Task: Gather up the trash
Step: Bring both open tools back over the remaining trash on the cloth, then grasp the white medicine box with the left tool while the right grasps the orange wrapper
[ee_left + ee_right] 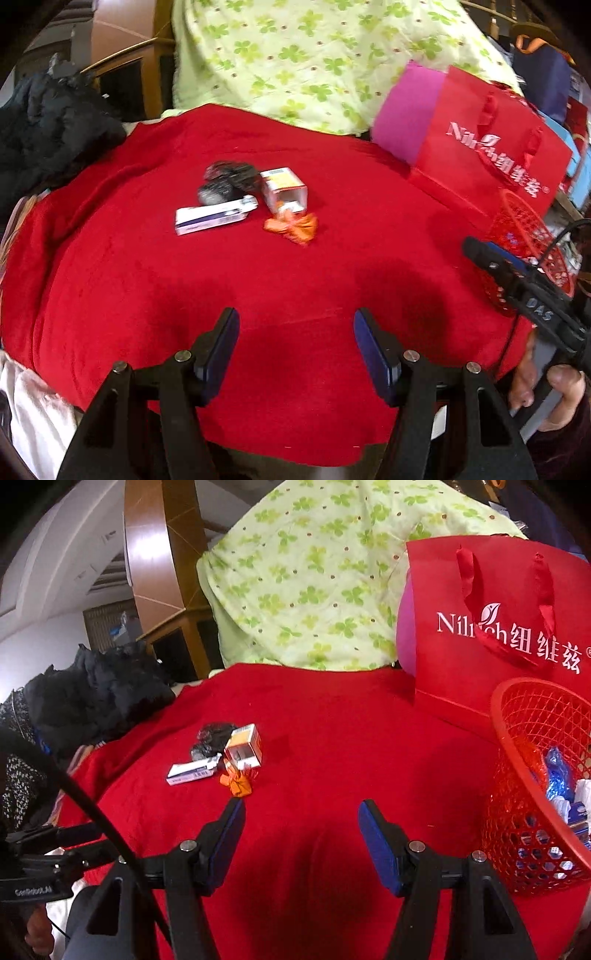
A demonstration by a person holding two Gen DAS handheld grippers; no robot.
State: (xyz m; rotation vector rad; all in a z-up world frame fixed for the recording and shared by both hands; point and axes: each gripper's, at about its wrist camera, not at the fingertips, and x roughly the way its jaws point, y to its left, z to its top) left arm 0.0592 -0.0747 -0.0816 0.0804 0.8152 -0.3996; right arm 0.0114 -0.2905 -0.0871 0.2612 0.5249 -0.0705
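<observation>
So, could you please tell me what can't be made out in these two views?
- Basket contents: right wrist view, mesh wall and right edge hide most; left wrist view, the right gripper covers it.
- Black wad: blurred in both views; material unclear.
- Flat box print: too small to read.
- Under the green cloth: fully draped.
- Red bag logo: its ribbon handle crosses the letters.

Basket (pixel 517 716) cut by right edge; bag logo (pixel 491 627) part-hidden.
</observation>
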